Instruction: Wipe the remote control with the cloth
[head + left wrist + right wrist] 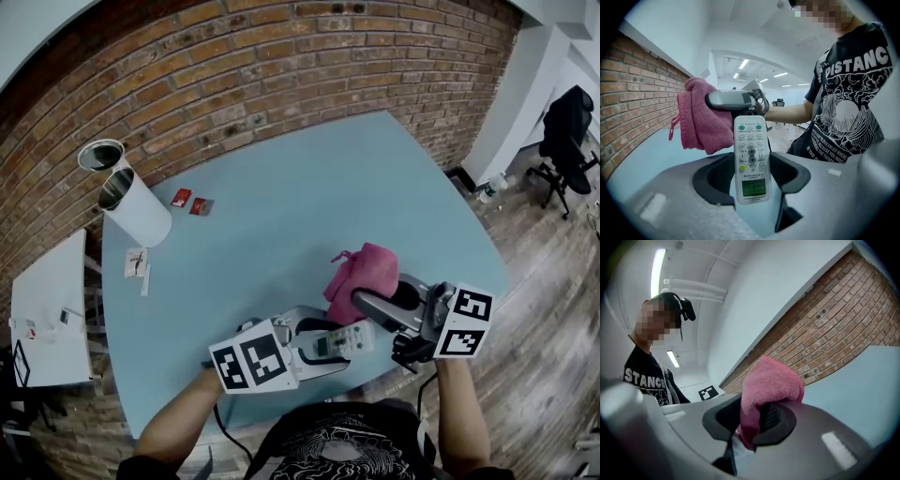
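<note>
A white remote control [751, 157] with a small green screen stands between the jaws of my left gripper [751, 176], which is shut on it; in the head view the remote control [343, 341] sticks out to the right of that gripper [314, 349]. My right gripper [375, 305] is shut on a pink cloth [364, 275], held above the table's front edge just beyond the remote's tip. In the right gripper view the cloth [766, 390] bunches up out of the jaws of the right gripper [752, 425]. The left gripper view shows the cloth [702, 122] hanging left of the remote's far end.
The light blue table [272, 225] runs along a brick wall [187, 84]. Two white cylinders [131, 202] stand at its far left, with red packets [190, 201] and paper slips [138, 264] beside them. An office chair [567, 141] stands far right on the wooden floor.
</note>
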Demonstrator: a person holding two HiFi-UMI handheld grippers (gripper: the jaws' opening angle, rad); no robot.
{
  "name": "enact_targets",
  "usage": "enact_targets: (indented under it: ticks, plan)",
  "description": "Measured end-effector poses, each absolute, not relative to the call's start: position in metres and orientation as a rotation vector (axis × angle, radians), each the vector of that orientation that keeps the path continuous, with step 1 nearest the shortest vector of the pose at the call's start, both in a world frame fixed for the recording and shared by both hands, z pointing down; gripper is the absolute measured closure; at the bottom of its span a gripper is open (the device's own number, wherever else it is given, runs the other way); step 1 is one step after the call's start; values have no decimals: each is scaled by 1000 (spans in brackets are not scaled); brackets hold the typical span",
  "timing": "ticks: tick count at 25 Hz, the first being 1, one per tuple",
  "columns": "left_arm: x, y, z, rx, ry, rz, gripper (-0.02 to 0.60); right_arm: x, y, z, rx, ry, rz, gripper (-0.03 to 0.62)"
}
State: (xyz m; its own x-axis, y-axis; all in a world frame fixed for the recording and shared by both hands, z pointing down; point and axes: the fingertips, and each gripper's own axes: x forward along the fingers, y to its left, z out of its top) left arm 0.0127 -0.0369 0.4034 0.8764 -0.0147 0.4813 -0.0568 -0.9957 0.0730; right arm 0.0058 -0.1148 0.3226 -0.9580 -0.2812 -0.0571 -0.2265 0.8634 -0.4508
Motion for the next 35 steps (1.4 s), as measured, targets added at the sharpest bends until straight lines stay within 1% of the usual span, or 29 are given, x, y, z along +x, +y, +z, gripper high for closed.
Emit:
enact_targets:
  ticks: [4,6,12,16,20,29,35]
  plan:
    - [15,-38,398,2953,-58,703,345,7,-120,320,-452,2889,-663,531]
    - [14,-39,391,2933,-62,614,345,15,-129,319,-554,2842,-647,531]
    - [-6,-64,338,2734,-129,76,344,27,-137,333,-732,2812,-635,531]
    - [-30,-88,307,2599,-144,-221,344,11,-125,351,-736,2893,-614,531]
    - [-49,-100,286,2490,-124,-443,344,-11,-107,364,-695,2989,-568,531]
    - [-74,-123,272,2346,-151,-682,344,-55,-67,387,-565,3230,-335,531]
    - [-77,-134,270,2289,-186,-740,344,-67,-51,395,-486,3335,-237,531]
